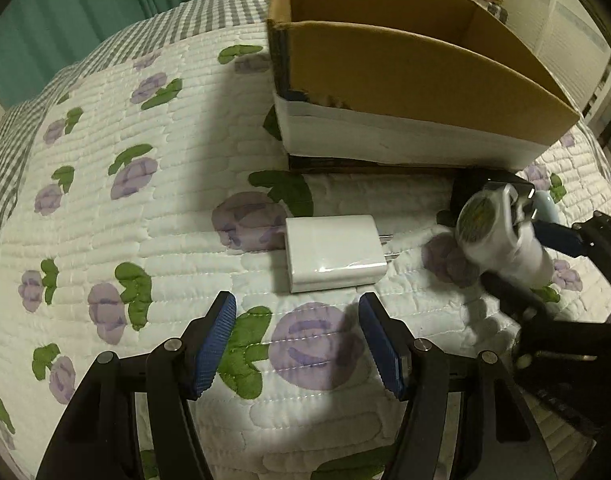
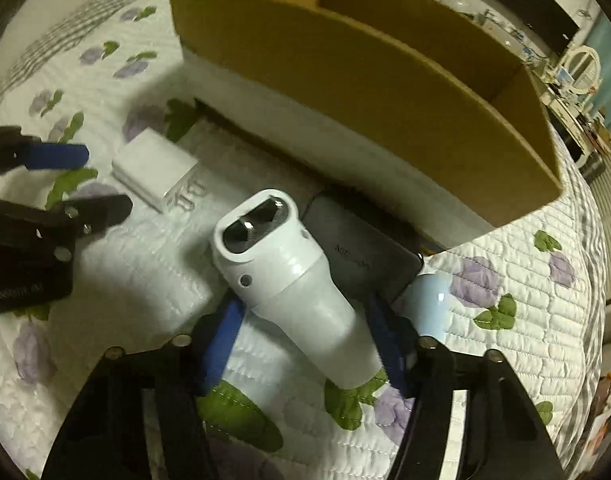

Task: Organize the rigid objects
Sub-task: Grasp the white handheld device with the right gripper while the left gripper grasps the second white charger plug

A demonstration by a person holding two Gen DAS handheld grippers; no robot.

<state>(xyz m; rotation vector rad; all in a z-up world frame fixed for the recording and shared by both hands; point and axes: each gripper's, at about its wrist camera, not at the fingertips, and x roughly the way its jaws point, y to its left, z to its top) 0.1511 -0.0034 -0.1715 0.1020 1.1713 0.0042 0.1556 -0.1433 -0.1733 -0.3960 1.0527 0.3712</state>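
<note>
While the left gripper (image 1: 297, 344) stands with its blue-padded jaws spread apart and nothing between them, the white rectangular wall charger with two metal prongs (image 1: 333, 254) lies flat on the white quilted bedspread printed with purple flowers and green leaves (image 1: 145, 216), just ahead of the fingertips and apart from them. The prongs point toward the right side of the left wrist view. The right gripper (image 2: 305, 340) is clamped on the white cylindrical plastic device with a recessed metal head (image 2: 289, 280), its blue pads (image 2: 221, 344) pressing both sides of the lower body. The device is tilted, head end directed toward the open brown cardboard box with a white lower band (image 2: 345, 92). The box stands on the bedspread beyond both items; its interior floor is hidden from both cameras. A dark grey flat rectangular case (image 2: 361, 256) lies between the device and the box, close against the box base. A pale blue rounded object (image 2: 429, 300) sits just beside the case, partly hidden behind the right gripper's finger.
</note>
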